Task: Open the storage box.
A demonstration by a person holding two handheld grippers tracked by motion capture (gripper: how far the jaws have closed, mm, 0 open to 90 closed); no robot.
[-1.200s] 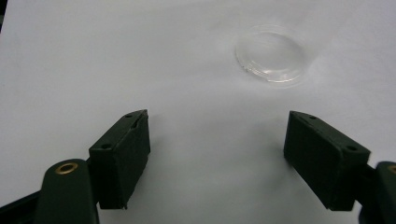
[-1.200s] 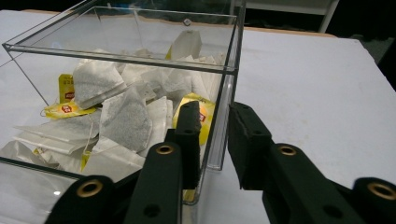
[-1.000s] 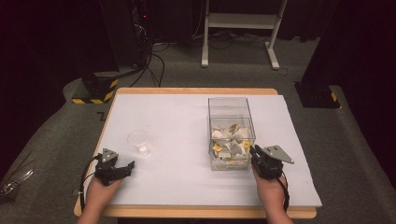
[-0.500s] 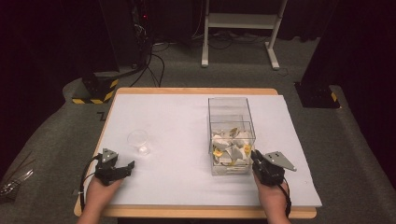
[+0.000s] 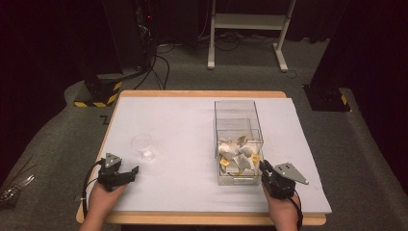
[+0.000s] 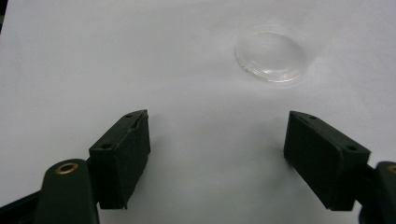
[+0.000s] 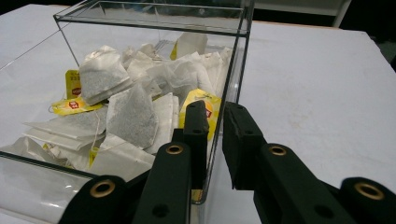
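At the lower right, the right gripper point(image 7: 215, 135) is clamped on the box point(image 7: 233, 70) wall. The left gripper point(image 6: 217, 158) stands apart, below the cup point(image 6: 273, 53).

cup point(image 5: 143, 146) left of box point(image 5: 235, 120), tea bags point(image 5: 236, 156) inside

Yellow tea bag tags point(image 7: 70, 105) carry red logo, lettering too small to read.

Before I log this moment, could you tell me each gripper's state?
Left gripper: open, holding nothing.
Right gripper: shut on the clear box wall.
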